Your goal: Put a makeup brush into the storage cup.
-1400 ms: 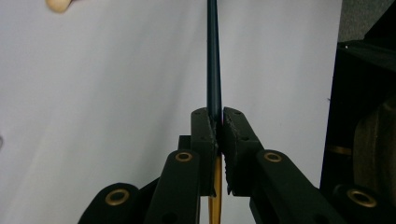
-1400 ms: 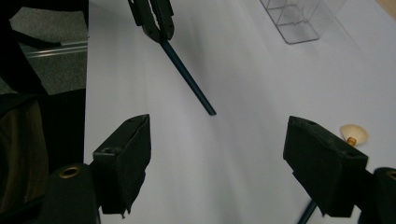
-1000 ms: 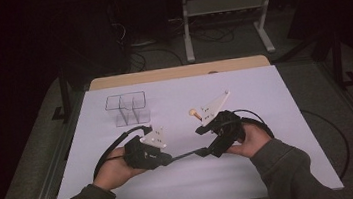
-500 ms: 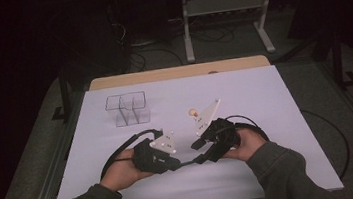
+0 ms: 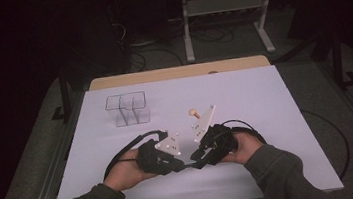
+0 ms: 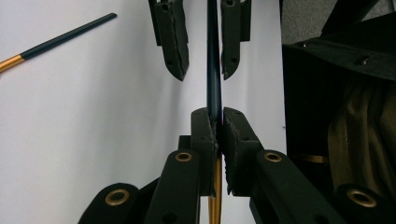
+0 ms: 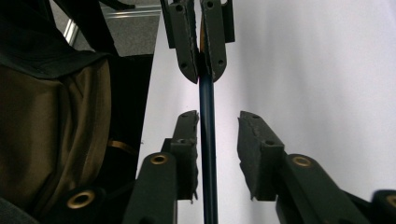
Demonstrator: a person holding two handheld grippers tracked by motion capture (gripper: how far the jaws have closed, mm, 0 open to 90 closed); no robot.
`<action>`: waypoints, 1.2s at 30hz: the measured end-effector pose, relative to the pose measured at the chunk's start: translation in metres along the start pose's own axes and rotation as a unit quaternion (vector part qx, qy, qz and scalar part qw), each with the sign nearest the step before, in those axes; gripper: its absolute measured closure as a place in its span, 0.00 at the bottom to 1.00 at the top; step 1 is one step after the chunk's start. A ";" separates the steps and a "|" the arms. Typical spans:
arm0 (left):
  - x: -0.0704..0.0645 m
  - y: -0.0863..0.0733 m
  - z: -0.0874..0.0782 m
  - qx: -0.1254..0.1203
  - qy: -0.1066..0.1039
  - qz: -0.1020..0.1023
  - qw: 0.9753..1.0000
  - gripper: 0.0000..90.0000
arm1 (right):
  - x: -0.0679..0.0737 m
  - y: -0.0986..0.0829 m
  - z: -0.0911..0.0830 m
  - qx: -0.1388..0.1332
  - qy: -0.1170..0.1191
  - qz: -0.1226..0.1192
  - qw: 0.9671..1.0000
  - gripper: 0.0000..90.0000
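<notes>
A thin dark stick [image 6: 214,70] with a gold lower end runs straight up between the jaws of my left gripper [image 6: 218,116], which is shut on it. In the right gripper view the same stick [image 7: 207,121] passes between the jaws of my right gripper [image 7: 219,116]. Those jaws stand open, the left one close beside the stick. The high view has the left gripper [image 5: 184,165] and right gripper [image 5: 195,155] tip to tip near the table's front middle. A second dark stick with a gold end [image 6: 60,39] lies on the table.
A clear plastic compartment box [image 5: 128,109] stands at the back left of the white table [image 5: 265,99]. A small wooden knob-like piece [image 5: 193,112] lies just beyond the grippers. Cables loop around both hands. A metal stand is on the floor behind the table.
Both hands have drawn closer together and slightly toward the front edge, so the two grippers now face each other tip to tip.
</notes>
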State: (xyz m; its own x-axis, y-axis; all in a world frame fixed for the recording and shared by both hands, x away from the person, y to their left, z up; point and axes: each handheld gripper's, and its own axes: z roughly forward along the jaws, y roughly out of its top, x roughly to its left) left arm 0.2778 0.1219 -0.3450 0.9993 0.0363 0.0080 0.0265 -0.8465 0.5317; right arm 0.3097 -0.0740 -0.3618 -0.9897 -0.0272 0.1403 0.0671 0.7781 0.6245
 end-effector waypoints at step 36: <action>-0.001 -0.008 -0.003 -0.013 0.010 -0.029 0.999 0.75 | 0.006 -0.016 -0.005 -0.027 -0.006 -0.007 1.000 0.92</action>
State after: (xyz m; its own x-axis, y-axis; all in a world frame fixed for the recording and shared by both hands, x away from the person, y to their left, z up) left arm 0.2768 0.1305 -0.3472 0.9954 0.0953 -0.0074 0.0835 -0.8291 0.5529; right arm 0.3032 -0.0900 -0.3673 -0.9920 -0.0304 0.1225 0.0595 0.7432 0.6664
